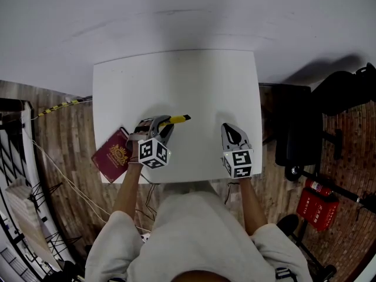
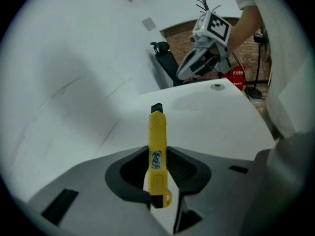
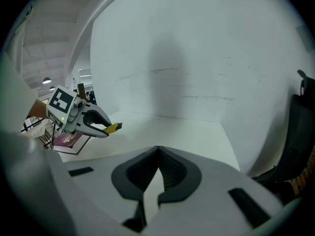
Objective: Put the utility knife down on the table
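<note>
A yellow utility knife (image 2: 157, 151) with a black tip is clamped between the pads of my left gripper (image 2: 157, 168), its tip pointing forward over the white table (image 2: 211, 117). In the head view the utility knife (image 1: 176, 120) sticks out to the right of the left gripper (image 1: 160, 128), just above the table's front left part. The right gripper view shows the knife (image 3: 112, 128) in the left gripper (image 3: 101, 127) from the side. My right gripper (image 3: 157, 163) is shut with nothing in it, and the right gripper (image 1: 231, 135) rests near the table's front right.
A maroon passport booklet (image 1: 114, 155) lies on the table's front left corner, beside the left gripper. The white table (image 1: 194, 87) stands against a white wall. A black chair (image 1: 302, 131) and a red fire extinguisher (image 1: 314, 201) are on the wooden floor at the right.
</note>
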A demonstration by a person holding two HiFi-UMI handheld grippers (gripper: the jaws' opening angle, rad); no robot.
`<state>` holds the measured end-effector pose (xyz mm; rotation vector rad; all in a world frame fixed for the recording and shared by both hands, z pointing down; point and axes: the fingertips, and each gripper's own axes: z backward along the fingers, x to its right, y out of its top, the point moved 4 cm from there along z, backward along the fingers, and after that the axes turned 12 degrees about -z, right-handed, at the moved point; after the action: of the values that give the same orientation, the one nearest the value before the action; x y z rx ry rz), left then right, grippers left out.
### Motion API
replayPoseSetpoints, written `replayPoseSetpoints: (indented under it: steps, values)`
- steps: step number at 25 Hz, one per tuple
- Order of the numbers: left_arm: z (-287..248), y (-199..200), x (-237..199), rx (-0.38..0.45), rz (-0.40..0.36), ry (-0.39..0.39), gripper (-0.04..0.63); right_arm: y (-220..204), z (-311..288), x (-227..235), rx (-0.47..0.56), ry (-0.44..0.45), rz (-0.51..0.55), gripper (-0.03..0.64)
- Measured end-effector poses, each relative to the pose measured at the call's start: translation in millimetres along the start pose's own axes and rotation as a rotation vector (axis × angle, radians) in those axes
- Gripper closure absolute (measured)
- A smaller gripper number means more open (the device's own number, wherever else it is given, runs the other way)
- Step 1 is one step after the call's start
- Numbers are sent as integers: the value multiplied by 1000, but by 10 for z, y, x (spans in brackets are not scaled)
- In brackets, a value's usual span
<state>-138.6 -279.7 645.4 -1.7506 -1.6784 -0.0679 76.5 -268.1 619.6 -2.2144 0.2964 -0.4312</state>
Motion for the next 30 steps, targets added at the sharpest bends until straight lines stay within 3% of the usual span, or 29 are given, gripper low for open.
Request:
replayPoseSetpoints:
  steps: [6, 16, 30]
  values:
    - [-165, -59, 84, -89, -149, -70, 486, -54, -13, -21, -13, 7, 0, 618]
    - [-421, -169, 104, -118, -104, -133, 486, -88, -28, -54, -21, 13, 7, 618]
    - [-713, -226, 82, -165, -120, -222, 486, -130, -1, 4, -34, 0, 7, 618]
